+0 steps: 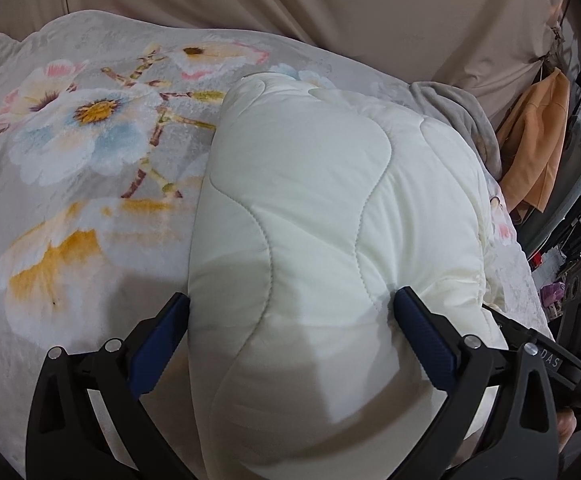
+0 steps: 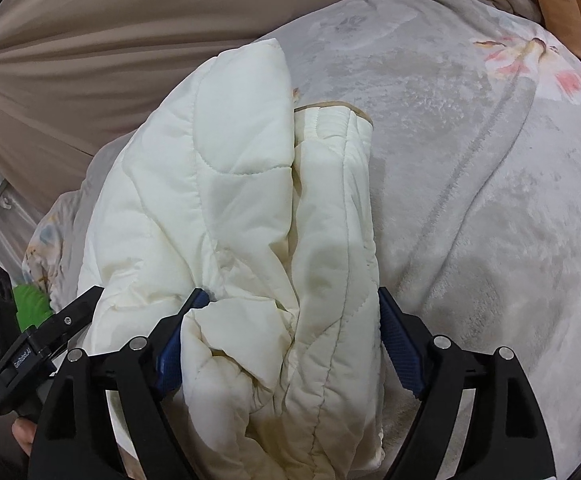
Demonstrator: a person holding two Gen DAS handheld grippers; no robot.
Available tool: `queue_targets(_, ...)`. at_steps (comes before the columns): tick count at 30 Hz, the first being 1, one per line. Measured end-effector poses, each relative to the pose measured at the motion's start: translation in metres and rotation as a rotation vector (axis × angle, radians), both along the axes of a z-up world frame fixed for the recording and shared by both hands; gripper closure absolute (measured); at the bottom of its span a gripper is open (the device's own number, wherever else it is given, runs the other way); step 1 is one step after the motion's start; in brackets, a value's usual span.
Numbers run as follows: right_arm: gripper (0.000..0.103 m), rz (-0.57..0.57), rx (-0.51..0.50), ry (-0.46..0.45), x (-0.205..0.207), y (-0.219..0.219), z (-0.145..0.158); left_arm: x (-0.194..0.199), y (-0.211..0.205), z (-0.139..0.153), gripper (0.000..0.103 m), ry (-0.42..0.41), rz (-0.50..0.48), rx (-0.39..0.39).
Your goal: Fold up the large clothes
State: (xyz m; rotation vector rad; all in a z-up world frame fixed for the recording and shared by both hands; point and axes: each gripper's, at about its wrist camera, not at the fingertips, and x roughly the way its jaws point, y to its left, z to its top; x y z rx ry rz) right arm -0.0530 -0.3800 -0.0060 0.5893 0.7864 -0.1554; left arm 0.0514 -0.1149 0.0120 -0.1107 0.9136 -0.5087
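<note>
A cream quilted padded jacket (image 1: 314, 208) lies folded in a thick bundle on a grey floral blanket (image 1: 90, 168). My left gripper (image 1: 290, 312) has its blue-padded fingers (image 1: 162, 340) wide apart on either side of the bundle's near end, pressing into the padding. In the right wrist view the jacket (image 2: 226, 200) shows its folded layers and a tan-lined collar edge. My right gripper (image 2: 290, 312) also has its fingers (image 2: 398, 344) spread around the jacket's near folds. The other gripper's body (image 2: 30, 344) shows at the left.
The floral blanket (image 2: 490, 200) covers the bed on both sides of the jacket. A beige curtain (image 1: 330, 4) hangs behind. A grey throw (image 1: 454, 116) and an orange garment (image 1: 534, 140) sit at the right edge, with cluttered shelves beyond.
</note>
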Motion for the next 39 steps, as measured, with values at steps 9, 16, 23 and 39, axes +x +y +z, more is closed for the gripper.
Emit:
queue_targets(9, 0.020, 0.049, 0.060, -0.005, 0.016, -0.009, -0.006, 0.011, 0.010, -0.006, 0.005, 0.057, -0.017, -0.068)
queue_targets(16, 0.020, 0.072, 0.077, -0.015, 0.020, -0.011, -0.008, 0.024, 0.047, -0.011, 0.005, 0.154, -0.061, -0.193)
queue_targets(23, 0.029, 0.077, 0.063, -0.026, 0.020, -0.010, -0.003, 0.032, 0.027, -0.036, 0.005, 0.329, -0.132, -0.346)
queue_targets(39, 0.032, -0.269, -0.338, -0.146, -0.103, -0.012, 0.084, -0.067, 0.004, 0.079, 0.005, -0.301, -0.170, -0.188)
